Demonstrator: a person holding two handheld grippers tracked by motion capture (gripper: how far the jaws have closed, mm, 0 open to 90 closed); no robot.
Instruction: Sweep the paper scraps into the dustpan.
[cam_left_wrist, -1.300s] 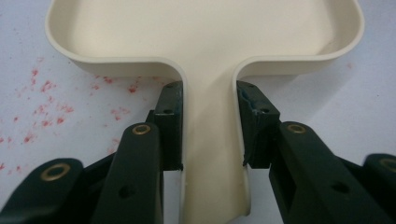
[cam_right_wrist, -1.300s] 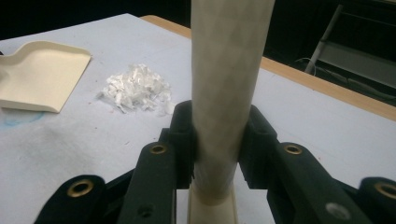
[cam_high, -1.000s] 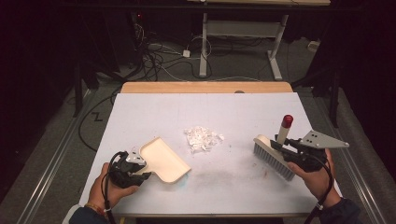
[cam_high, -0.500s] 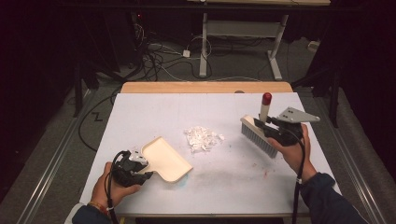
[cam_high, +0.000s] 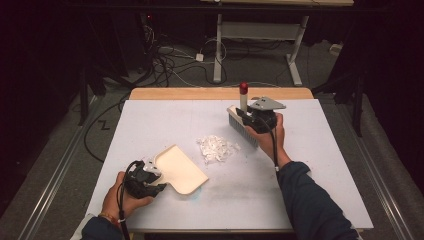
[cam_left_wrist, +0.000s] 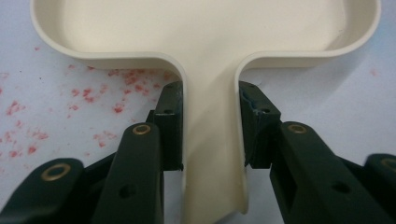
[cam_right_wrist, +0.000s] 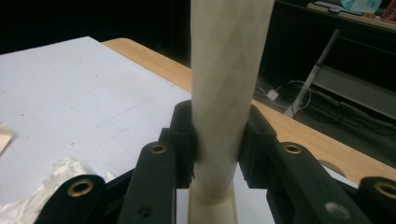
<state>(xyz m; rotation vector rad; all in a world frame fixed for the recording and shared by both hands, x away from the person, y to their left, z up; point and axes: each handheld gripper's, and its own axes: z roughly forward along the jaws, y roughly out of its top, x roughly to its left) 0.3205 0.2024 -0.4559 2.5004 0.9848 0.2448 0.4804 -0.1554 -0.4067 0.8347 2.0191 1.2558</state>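
High view: the scraps (cam_high: 217, 148) lie mid-table (cam_high: 320, 200); the brush (cam_high: 242, 122), clamped in the right gripper (cam_high: 248, 116), stands just beyond them to the right, handle upright. The dustpan (cam_high: 180, 168), gripped by the left gripper (cam_high: 152, 175), sits near the scraps' left, mouth toward them, empty.

Left gripper view: jaws pinch the dustpan's handle (cam_left_wrist: 212, 140); pan empty.

Right gripper view: jaws grip the brush handle (cam_right_wrist: 226, 93); scraps (cam_right_wrist: 28, 200) lower left.
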